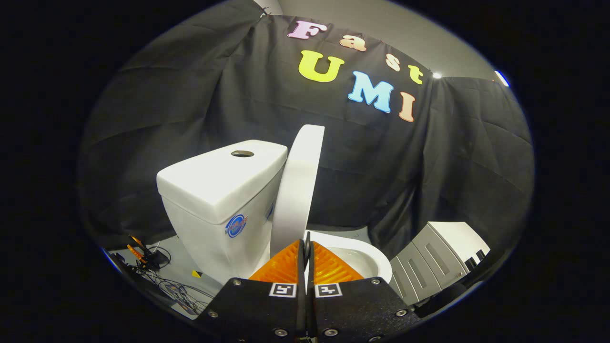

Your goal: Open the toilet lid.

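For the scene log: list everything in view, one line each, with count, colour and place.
toilet tank: one, white, left of the raised lid, with a round hole in its top and a blue round sticker on its side
toilet lid: one, white, raised upright against the tank, just beyond the fingertips
toilet bowl: one, white, open, below the lid and right of the fingers
cabinet: one, white and grey, on the floor right of the bowl
cables: a tangle, dark with orange bits, on the floor left of the tank
cloth wall: one, black, behind the toilet
gripper: one, fingers shut together with nothing between them, tips pointing at the base of the lid
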`<state>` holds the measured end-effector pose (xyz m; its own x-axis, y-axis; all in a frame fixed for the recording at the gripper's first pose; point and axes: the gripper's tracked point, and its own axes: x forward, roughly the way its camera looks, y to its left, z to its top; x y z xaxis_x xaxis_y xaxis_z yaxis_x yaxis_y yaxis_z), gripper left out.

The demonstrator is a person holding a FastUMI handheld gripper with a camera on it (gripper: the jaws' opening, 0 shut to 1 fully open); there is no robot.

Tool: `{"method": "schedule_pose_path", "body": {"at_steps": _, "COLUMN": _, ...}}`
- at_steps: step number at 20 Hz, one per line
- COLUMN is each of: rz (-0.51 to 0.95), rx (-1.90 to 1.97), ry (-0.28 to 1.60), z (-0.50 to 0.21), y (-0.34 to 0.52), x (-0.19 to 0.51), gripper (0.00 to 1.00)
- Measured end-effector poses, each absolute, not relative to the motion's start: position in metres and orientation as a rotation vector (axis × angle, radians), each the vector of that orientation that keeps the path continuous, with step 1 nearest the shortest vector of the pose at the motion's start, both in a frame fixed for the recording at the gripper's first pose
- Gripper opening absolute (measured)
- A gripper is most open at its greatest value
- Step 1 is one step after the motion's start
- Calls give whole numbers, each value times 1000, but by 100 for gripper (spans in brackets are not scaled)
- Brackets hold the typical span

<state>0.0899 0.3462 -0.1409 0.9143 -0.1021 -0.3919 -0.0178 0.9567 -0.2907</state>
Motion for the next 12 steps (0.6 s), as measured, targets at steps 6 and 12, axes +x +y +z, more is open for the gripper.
{"method": "schedule_pose_path", "body": {"at_steps": 6, "rz": -18, "rx": -342, "ry": 412, "z": -143, "y": 370, "x": 91, "gripper": 0}}
{"method": "schedule_pose_path", "body": {"at_steps": 12, "rz": 1, "rx": -384, "ry": 397, "z": -141, "y": 383, "x": 92, "gripper": 0}}
